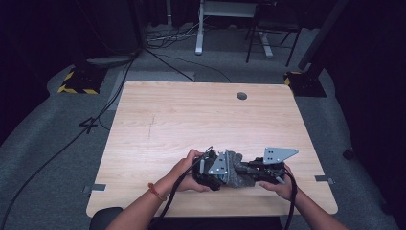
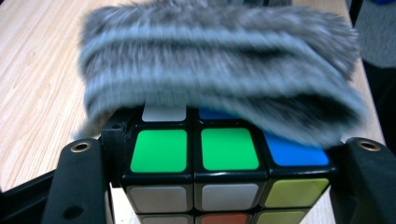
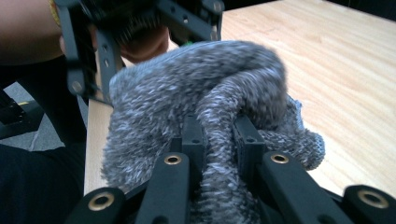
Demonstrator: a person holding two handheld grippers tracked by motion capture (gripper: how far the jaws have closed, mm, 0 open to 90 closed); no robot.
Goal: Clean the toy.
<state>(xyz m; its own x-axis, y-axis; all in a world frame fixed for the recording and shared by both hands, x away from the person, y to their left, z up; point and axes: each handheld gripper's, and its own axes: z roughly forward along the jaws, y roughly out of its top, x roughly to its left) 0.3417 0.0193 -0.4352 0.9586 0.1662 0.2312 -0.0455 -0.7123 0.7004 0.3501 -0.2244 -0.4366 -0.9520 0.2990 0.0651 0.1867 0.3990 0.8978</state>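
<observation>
Puzzle cube [image 2: 196,161], clamped in the left gripper [image 2: 219,186] above the bench [image 1: 191,115] near edge, partly covered by the grey fuzzy sock [image 3: 196,93] pinched in the right gripper [image 3: 219,140]; covering apparently underway, most faces still exposed.

A pale wood-grain desk [image 1: 191,120] carries the scene, its boards running left to right. A round cable hole [image 1: 242,96] sits near its far edge, right of centre. A faint seam line runs down the left half. Near the near edge at the centre a grey fuzzy cloth [image 1: 238,173] sits low over the desktop.
</observation>
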